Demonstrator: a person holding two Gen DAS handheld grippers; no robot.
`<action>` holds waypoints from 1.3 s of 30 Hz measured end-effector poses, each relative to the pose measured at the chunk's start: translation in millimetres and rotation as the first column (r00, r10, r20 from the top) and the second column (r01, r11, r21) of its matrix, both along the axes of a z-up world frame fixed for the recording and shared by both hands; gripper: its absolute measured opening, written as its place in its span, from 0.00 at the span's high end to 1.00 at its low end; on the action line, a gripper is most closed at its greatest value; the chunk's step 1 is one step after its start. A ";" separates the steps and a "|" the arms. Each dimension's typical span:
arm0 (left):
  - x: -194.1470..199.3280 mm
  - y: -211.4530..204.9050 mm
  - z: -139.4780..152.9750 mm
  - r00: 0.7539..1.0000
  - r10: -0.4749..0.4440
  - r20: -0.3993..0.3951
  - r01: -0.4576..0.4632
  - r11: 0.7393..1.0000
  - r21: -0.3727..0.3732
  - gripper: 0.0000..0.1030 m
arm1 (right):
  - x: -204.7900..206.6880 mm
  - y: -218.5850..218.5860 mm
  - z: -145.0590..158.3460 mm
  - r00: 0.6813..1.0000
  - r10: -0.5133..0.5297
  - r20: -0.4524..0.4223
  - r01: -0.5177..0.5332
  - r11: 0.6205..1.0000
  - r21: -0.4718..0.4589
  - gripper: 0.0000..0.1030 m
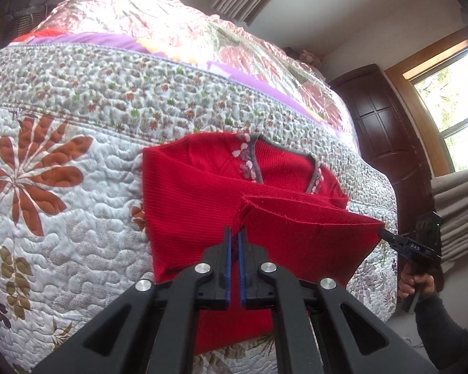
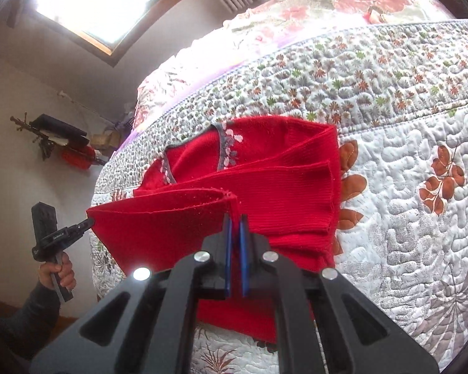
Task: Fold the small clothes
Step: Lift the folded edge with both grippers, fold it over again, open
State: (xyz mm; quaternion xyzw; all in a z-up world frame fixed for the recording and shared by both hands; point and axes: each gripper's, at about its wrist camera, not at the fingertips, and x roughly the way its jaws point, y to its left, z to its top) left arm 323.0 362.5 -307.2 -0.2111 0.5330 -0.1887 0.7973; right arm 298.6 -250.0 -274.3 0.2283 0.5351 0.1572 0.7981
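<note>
A red knit sweater (image 1: 209, 187) with a grey, flower-trimmed neckline (image 1: 249, 162) lies on the quilted bedspread (image 1: 78, 109). Its bottom hem is lifted off the bed and stretched taut between both grippers. My left gripper (image 1: 234, 232) is shut on one hem corner. At the right of the left wrist view, my right gripper (image 1: 382, 233) pinches the other corner. The right wrist view shows the right gripper (image 2: 235, 218) shut on the sweater (image 2: 280, 174), with the left gripper (image 2: 90, 222) at the far end of the hem. A folded sleeve lies across the body.
A pink floral blanket (image 1: 140, 15) is piled at the far side of the bed. A dark wooden door (image 1: 387, 131) and a window (image 1: 446, 93) stand past the bed's right edge. A wall shelf (image 2: 59, 137) hangs to the left. Hands and dark sleeves (image 1: 446, 327) hold the grippers.
</note>
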 end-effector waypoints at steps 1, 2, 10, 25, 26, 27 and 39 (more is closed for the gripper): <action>2.0 0.2 5.8 1.000 -0.001 0.011 0.001 1.000 0.001 0.97 | 1.3 -0.6 6.8 1.000 -0.004 0.012 0.004 1.000 0.002 0.97; 4.5 -1.1 10.2 1.000 -0.002 0.019 0.002 1.000 0.001 0.97 | 2.8 -0.7 12.5 1.000 -0.006 0.023 0.006 1.000 0.005 0.97; 31.9 -5.7 36.3 0.996 -0.024 0.082 0.024 1.000 -0.004 0.97 | 25.7 0.7 41.1 0.997 -0.016 0.078 0.015 1.000 0.012 0.97; 94.3 -11.7 12.1 0.998 -0.035 0.048 0.036 0.999 -0.020 0.97 | 75.0 -6.6 22.2 0.996 -0.071 0.061 0.069 0.997 0.036 0.97; 98.2 -11.4 8.3 0.999 -0.033 0.041 0.034 0.999 -0.023 0.97 | 78.5 -7.3 19.3 0.996 -0.073 0.055 0.071 0.997 0.040 0.97; 102.4 -11.0 5.0 0.999 -0.031 0.035 0.032 0.999 -0.024 0.97 | 82.4 -8.0 16.1 0.996 -0.075 0.049 0.073 0.996 0.041 0.97; 148.5 -7.4 -38.4 0.999 -0.034 -0.037 0.033 0.999 -0.013 0.97 | 129.5 -13.5 -23.1 0.997 -0.073 -0.014 0.073 0.997 0.030 0.97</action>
